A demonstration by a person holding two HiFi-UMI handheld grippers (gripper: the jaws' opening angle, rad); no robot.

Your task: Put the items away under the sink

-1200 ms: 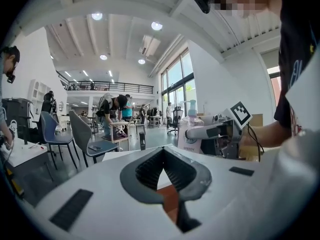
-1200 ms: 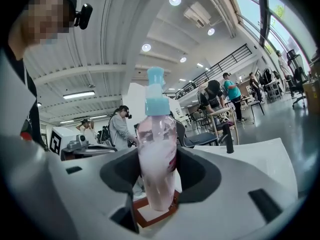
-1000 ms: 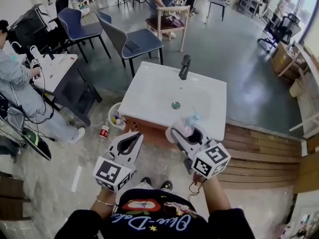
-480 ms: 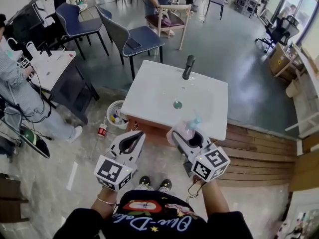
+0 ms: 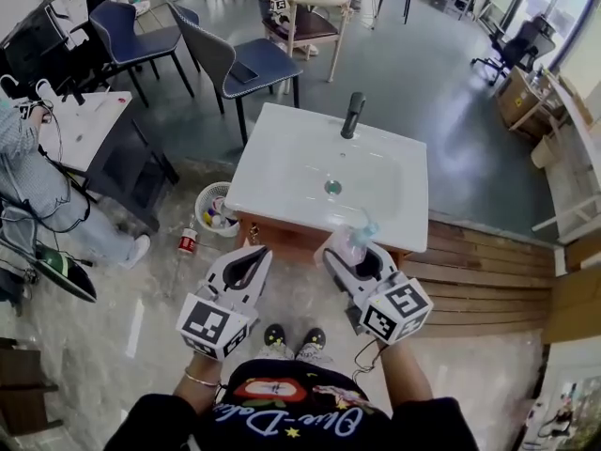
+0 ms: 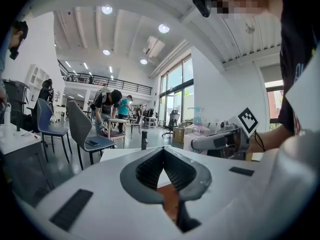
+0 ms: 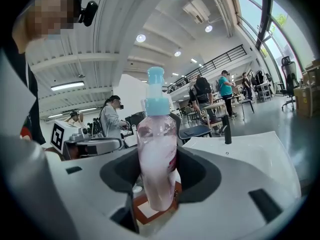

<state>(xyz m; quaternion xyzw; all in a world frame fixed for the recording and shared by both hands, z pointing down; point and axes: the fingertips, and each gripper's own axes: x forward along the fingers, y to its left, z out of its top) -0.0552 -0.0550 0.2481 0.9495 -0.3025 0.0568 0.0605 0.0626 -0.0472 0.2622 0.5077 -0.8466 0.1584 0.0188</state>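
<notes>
Head view: the right gripper (image 5: 345, 252) pinches a clear pink pump bottle with blue top (image 5: 357, 237), upright at the white rectangular sink's (image 5: 282, 172) front edge. Left gripper view: the left gripper's (image 6: 163, 153) jaws meet, empty. Right gripper view: both pads squeeze the bottle

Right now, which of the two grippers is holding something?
The right gripper, clamped on a pink pump bottle; the left gripper has its jaws together with nothing between them.

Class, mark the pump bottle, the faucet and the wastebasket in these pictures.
pump bottle (image 7: 157, 165): right gripper view, its pink body.
faucet (image 5: 351, 116): head view, its black spout.
wastebasket (image 5: 212, 187): head view, its white rim.
</notes>
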